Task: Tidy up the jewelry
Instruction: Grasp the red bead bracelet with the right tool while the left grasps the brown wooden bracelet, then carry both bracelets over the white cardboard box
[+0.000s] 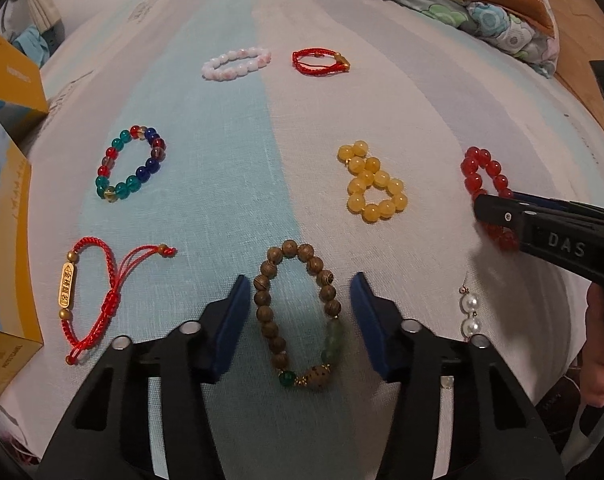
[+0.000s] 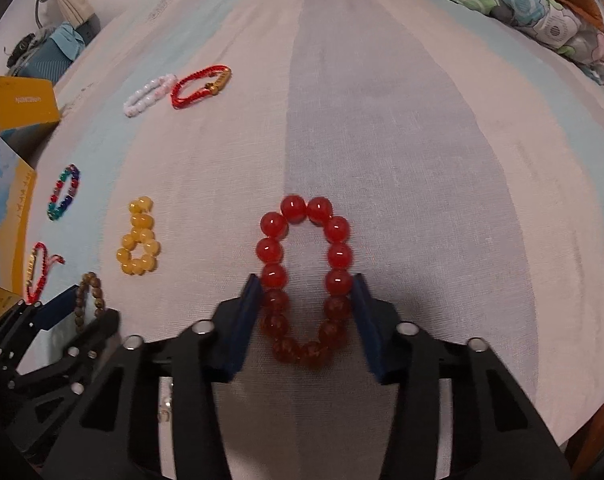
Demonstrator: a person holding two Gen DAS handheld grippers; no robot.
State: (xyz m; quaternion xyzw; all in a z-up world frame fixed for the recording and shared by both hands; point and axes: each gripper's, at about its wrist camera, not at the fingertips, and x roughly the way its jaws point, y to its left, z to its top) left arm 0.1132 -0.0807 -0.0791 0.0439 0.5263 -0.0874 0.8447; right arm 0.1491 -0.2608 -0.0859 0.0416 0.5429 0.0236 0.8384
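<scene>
Between right claw [image 2: 305, 282] fingers, glossy round red bead bracelet [image 2: 305, 276], lying flat

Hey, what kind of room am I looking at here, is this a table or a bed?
Most likely a bedroom, with the jewelry laid out on a bed rather than a table. The surface is a striped sheet, a floral quilt is bunched at its far corner, and a curtain hangs beyond the edge.

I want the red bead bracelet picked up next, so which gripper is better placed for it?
Right. The right gripper is open with its blue fingers on either side of the red bead bracelet. The left gripper is open around the brown wooden bracelet, well to the left.
</scene>
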